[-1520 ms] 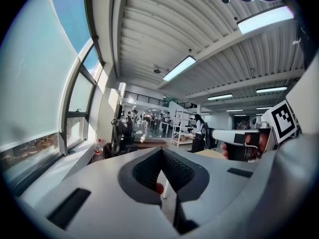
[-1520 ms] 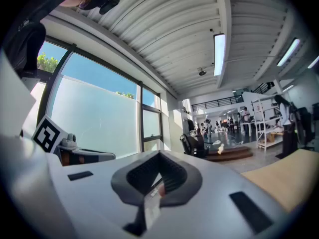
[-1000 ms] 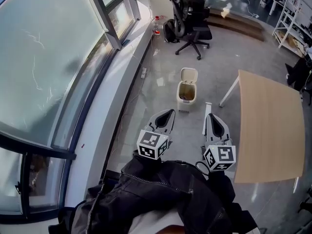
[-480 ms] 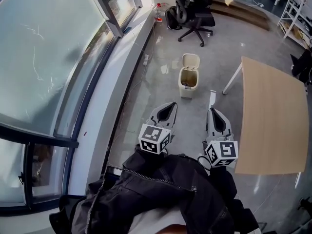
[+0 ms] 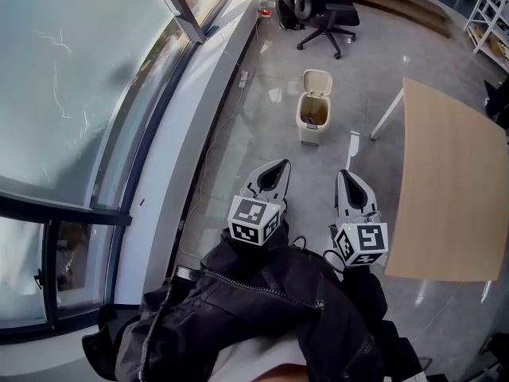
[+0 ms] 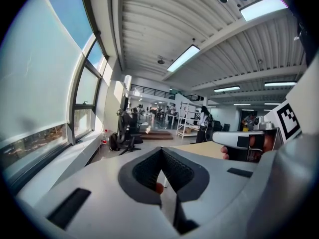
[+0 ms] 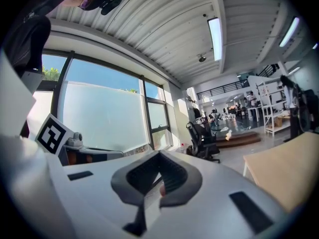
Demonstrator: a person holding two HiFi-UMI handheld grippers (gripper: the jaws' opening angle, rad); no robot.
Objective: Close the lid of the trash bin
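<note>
A large open-plan office or lab: a black swivel chair (image 5: 328, 18) on a polished grey floor (image 5: 262, 134), a pale wooden table (image 5: 453, 189), tall windows (image 5: 79, 78), metal shelving racks (image 6: 183, 122) (people stand further back) and ceiling strip lights (image 6: 183, 59).

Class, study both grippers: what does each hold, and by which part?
Nothing is held. The left gripper and right gripper are both shut and empty; the bin stands well ahead on the floor, untouched.
</note>
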